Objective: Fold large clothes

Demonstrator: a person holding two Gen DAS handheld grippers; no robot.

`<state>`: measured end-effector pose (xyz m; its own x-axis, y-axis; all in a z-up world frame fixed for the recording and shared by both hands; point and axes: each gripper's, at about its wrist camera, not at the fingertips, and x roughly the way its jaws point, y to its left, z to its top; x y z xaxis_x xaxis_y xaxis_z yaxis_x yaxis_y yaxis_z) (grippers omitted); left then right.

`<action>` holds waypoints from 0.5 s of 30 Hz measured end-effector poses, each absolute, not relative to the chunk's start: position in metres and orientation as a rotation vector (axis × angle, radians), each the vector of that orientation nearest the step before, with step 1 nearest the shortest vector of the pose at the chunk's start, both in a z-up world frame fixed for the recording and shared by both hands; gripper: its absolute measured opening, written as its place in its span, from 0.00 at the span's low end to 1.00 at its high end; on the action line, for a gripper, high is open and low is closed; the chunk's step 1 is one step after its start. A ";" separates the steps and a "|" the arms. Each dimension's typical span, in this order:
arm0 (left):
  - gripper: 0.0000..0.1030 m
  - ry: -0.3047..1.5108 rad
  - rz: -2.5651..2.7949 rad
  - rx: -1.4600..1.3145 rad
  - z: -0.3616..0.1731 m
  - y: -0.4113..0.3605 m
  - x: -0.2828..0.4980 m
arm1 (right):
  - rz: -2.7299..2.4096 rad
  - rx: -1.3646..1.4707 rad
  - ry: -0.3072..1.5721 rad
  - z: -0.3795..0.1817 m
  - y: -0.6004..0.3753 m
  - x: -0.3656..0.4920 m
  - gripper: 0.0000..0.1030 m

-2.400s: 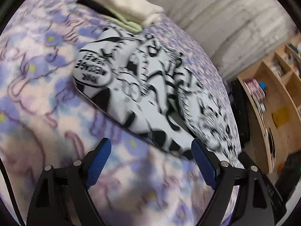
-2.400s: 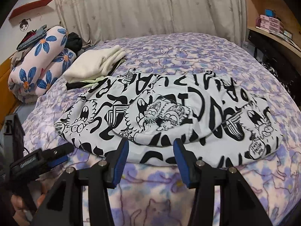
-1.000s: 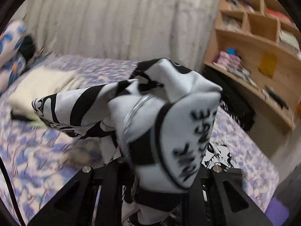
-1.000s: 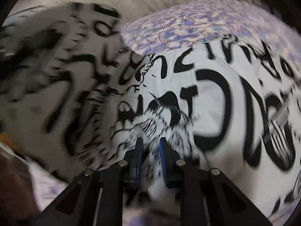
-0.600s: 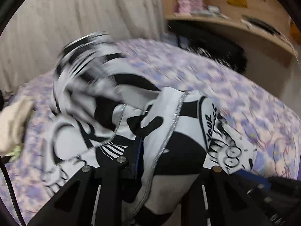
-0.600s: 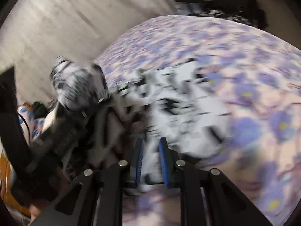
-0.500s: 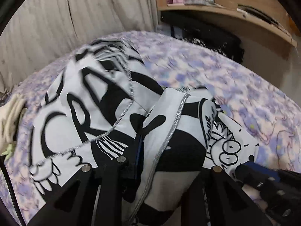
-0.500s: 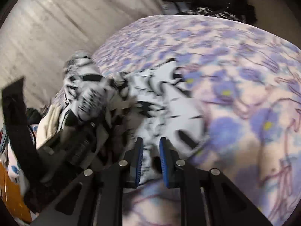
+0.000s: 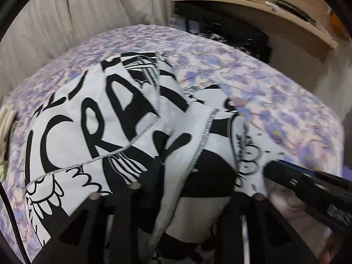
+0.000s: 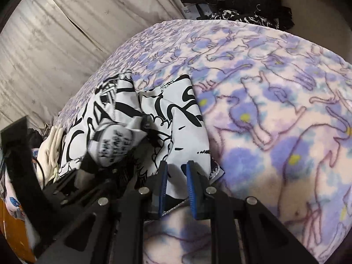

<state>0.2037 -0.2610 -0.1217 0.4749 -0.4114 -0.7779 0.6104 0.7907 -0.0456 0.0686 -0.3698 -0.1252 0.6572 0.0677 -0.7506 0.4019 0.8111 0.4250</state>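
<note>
- Folding a large black-and-white printed garment [image 9: 92, 118] on a bed covered by a purple flowered blanket [image 10: 275, 114]; lying mostly flat across the blanket, with one edge doubled over toward the near side.
- Opening the jaws of the left tool [image 9: 193, 180] right now, with a bunched fold of the garment between them and draped over the fingers; pads hidden by cloth, so contact impossible to confirm, though apparently letting the carried edge drop onto the layer beneath.
- Pinching a hemmed corner of the same garment in the right tool [image 10: 176, 176], blue pads [image 10: 163, 176] close together on thin fabric, low over the blanket near the bed's edge; probably pinning that corner in place so the fold line stays straight while the other side settles.
- Sitting just beside each other, both tools at the same end of the garment, the right tool's dark tip showing at the lower right of the left wrist view.
- Judging the step as a lengthwise fold nearly laid down, with smoothing and further folds remaining.
- Resting at the far left, a cream folded stack [image 10: 49, 149], well apart from the working corner.
- Standing beyond the bed, a pale curtain [image 9: 88, 11] and a wooden shelf [image 9: 253, 2], uninvolved.
</note>
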 end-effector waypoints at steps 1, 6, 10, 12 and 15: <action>0.63 0.901 -0.673 0.227 -0.116 -0.255 0.203 | -0.202 0.615 0.845 -0.123 -0.371 0.068 0.17; 0.96 0.897 -0.791 0.086 -0.087 -0.227 0.184 | -0.187 0.646 0.807 -0.107 -0.379 0.067 0.32; 0.96 0.820 -0.740 0.002 -0.066 -0.190 0.170 | -0.133 0.682 0.800 -0.094 -0.383 0.071 0.32; 0.95 0.789 -0.685 -0.040 -0.058 -0.164 0.169 | -0.063 0.714 0.814 -0.092 -0.383 0.080 0.32; 0.95 0.794 -0.606 -0.092 -0.056 -0.126 0.179 | 0.009 0.736 0.848 -0.092 -0.380 0.099 0.32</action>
